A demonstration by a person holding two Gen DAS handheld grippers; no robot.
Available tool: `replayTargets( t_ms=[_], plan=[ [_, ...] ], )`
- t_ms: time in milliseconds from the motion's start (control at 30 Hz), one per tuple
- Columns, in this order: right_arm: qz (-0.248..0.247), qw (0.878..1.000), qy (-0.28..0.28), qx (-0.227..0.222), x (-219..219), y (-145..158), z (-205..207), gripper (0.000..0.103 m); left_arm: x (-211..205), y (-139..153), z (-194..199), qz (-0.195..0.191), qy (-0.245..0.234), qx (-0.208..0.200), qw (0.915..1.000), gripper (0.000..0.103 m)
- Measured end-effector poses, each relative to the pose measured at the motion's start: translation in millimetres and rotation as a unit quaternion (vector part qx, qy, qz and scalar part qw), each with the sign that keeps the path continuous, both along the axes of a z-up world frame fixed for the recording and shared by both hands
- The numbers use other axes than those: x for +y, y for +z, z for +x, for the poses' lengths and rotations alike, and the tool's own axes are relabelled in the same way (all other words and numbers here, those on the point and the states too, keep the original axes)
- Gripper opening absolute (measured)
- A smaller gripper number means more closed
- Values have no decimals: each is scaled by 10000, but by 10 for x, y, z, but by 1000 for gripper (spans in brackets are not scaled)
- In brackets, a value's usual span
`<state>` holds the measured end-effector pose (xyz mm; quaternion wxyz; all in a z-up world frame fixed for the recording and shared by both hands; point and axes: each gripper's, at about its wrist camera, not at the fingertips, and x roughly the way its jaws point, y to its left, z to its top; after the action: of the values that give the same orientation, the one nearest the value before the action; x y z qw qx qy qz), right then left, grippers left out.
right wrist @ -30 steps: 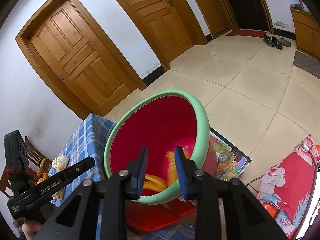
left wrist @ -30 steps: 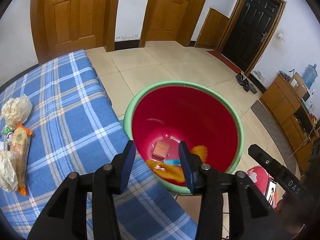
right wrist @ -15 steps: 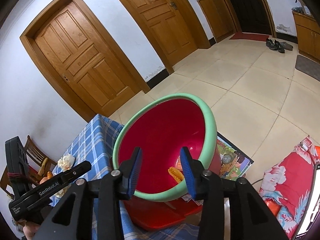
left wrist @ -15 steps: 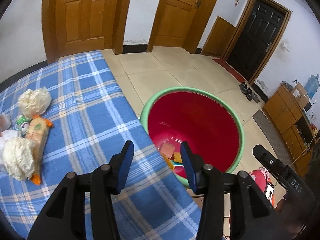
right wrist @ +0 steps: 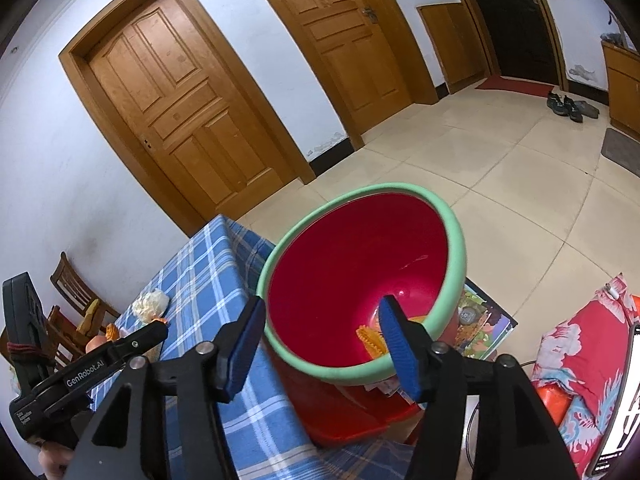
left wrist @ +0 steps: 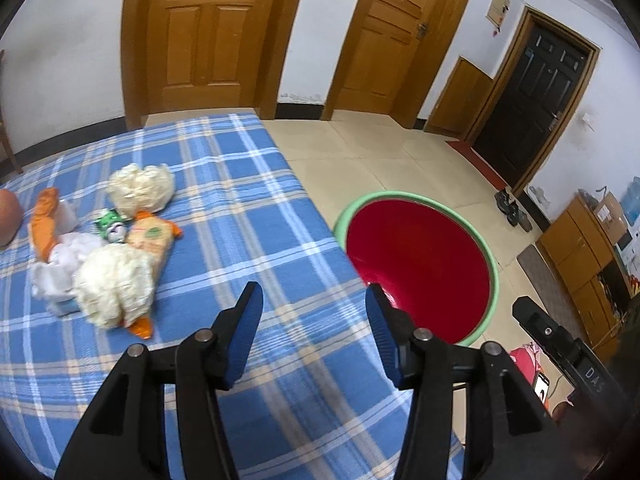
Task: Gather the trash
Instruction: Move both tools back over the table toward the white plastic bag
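My left gripper hangs over the blue plaid tablecloth, its jaws opening with nothing between them. To its left lies a trash pile: two crumpled cream paper balls, an orange snack wrapper, a small green wrapper and white tissue. The red basin with a green rim stands beside the table's right edge. My right gripper hovers above that basin, jaws opening and empty. An orange wrapper lies in the basin's bottom.
The basin rests on a red stool. A picture book and a flowered cushion lie on the tiled floor. A wooden chair stands past the table's far side. Wooden doors line the back wall.
The left gripper has swung left from over the basin to over the tablecloth, toward the trash pile. The right jaws have widened, and the orange wrapper lies lower in the basin.
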<state>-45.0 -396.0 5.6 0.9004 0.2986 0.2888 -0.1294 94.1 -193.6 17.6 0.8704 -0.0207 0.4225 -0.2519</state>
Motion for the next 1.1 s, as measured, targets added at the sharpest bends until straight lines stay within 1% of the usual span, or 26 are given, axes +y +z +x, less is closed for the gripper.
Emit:
replayTargets(
  t_ms=[200,567,833,967,1100],
  plan=[
    [-63,9999,136,-33,177,55,37,68,255,31,-14,-48,214,-26,9998,54],
    [-110,9988,469,-32,479,102,144,69,768,70,-27,-106,682,-73,9976,54],
    [-146,9972,732,22,697,91,243,69,1149,24,15,-83,1120,-63,9937,54],
    [-148,9965,820,55,776,74,283,69,1260,-30,63,-49,1268,-17,9919,54],
    [-160,9959,880,98,830,54,310,69,1284,-82,138,-3,1306,-1,9914,54]
  ],
)
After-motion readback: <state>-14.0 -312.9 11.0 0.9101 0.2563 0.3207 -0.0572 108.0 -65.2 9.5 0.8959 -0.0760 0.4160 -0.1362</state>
